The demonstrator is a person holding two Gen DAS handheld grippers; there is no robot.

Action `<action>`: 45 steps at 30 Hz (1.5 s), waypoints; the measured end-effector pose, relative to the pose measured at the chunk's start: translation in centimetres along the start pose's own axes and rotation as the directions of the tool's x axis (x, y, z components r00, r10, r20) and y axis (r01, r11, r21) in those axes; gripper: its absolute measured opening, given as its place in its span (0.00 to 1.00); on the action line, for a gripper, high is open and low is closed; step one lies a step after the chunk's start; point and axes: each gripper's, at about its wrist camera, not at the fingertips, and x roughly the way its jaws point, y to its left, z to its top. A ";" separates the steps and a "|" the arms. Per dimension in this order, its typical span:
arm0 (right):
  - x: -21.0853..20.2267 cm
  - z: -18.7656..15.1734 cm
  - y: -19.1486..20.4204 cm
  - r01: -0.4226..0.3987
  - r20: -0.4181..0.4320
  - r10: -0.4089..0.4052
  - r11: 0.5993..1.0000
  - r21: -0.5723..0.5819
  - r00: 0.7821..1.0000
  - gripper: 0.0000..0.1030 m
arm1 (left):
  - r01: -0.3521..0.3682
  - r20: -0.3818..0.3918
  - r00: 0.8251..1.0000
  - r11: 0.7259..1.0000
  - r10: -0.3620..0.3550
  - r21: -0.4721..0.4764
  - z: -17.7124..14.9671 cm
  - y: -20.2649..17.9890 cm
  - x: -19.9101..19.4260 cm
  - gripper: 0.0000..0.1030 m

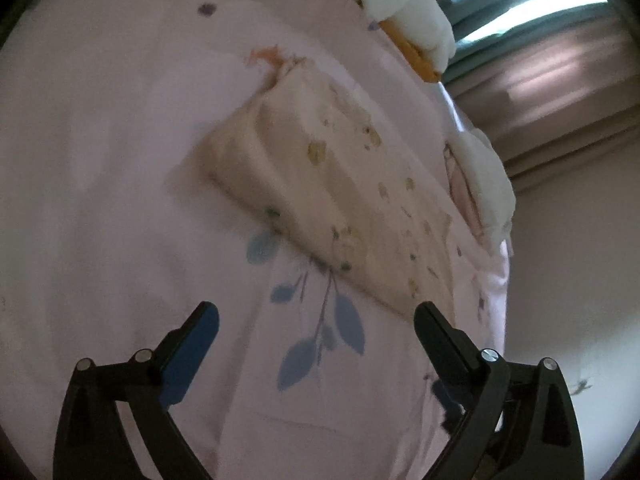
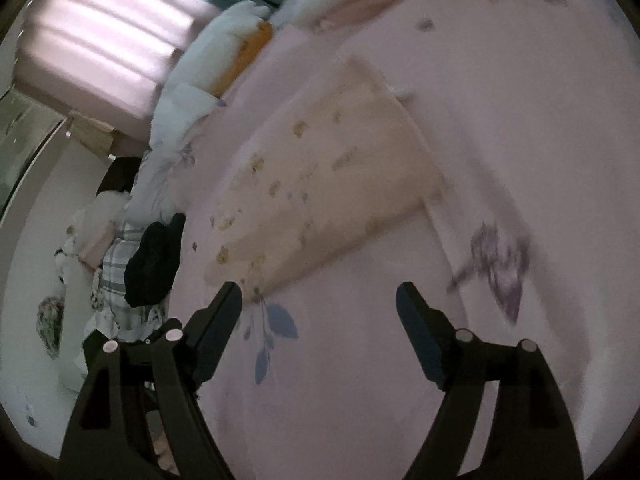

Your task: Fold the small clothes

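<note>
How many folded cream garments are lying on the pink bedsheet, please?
1. The folded cream garment lies mid-sheet on the pink bedsheet, ahead of both open claws. Others may be hidden outside these views.

The pink bedsheet (image 1: 100,200) lay flat and bare from six round to ten o'clock in the left wrist view, leaving wide passage there. The folded cream garment (image 1: 328,200) occupied the middle, low and flat. White pillows (image 1: 416,12) blocked the edge at one and three o'clock. In the right wrist view, a dark cloth (image 2: 154,264) and a plaid heap (image 2: 120,280) crowded nine o'clock; three to five o'clock stood open.
</note>
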 end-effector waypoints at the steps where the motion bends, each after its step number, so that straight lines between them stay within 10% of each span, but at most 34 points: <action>1: 0.1 -0.5 -0.1 -0.013 -0.007 0.013 1.000 0.015 1.000 0.78 | -0.010 -0.007 1.000 1.000 0.010 -0.024 -0.4 0.4 0.1 0.94; 36: 8.5 6.3 -1.7 -0.185 0.050 0.178 0.955 0.233 0.983 0.75 | 0.182 0.049 0.983 0.955 -0.175 -0.232 8.8 1.6 7.7 0.94; 41: 10.3 7.7 -1.9 -0.193 0.056 0.185 0.951 0.241 0.981 0.46 | 0.166 0.055 0.986 0.946 -0.156 -0.280 10.3 1.6 8.8 0.92; 43: 11.2 7.9 -2.5 -0.158 0.055 0.149 0.954 0.256 0.987 0.16 | 0.122 0.066 0.992 0.958 -0.108 -0.260 10.3 1.6 8.9 0.67; 45: 11.7 7.8 -3.5 -0.182 0.073 0.169 0.946 0.267 0.983 0.08 | 0.078 0.091 0.994 0.965 -0.057 -0.249 9.9 2.0 8.9 0.43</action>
